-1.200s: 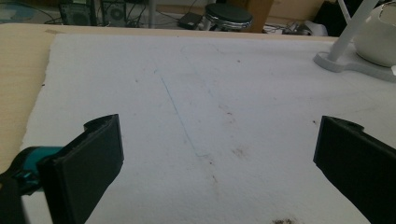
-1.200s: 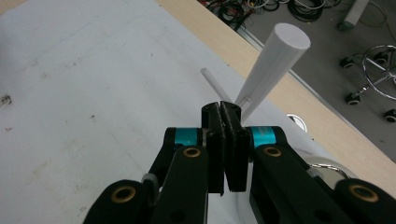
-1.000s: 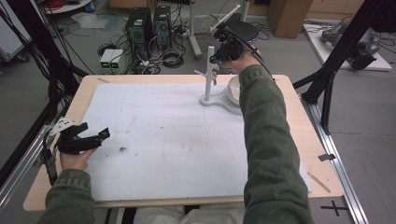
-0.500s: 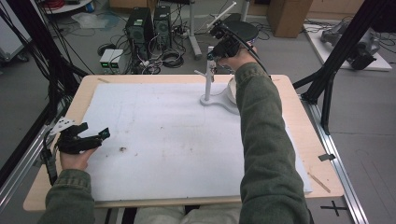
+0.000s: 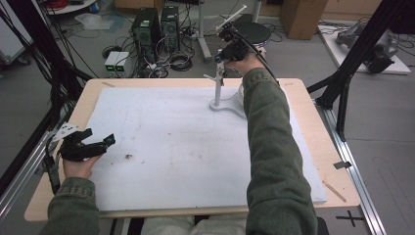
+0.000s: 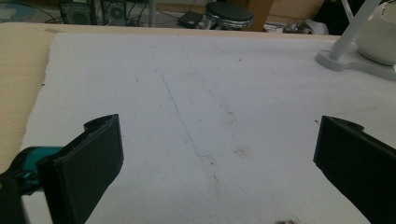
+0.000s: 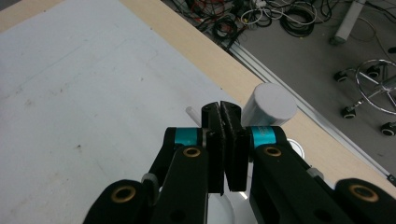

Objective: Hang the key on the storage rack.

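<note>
Right tongs (image 7: 219,109) clenched empty, right above the upright white stand (image 5: 219,88); left tongs (image 5: 100,143) released, resting far across the bench.

Your right hand-held gripper (image 7: 220,111) has its jaws pressed together with nothing visible between them. Just beyond the tips stands the round grey top of a post (image 7: 270,103), a thin white peg (image 7: 192,113) beside it, over the white mat (image 7: 79,88) near the desk (image 7: 205,51) edge.
</note>
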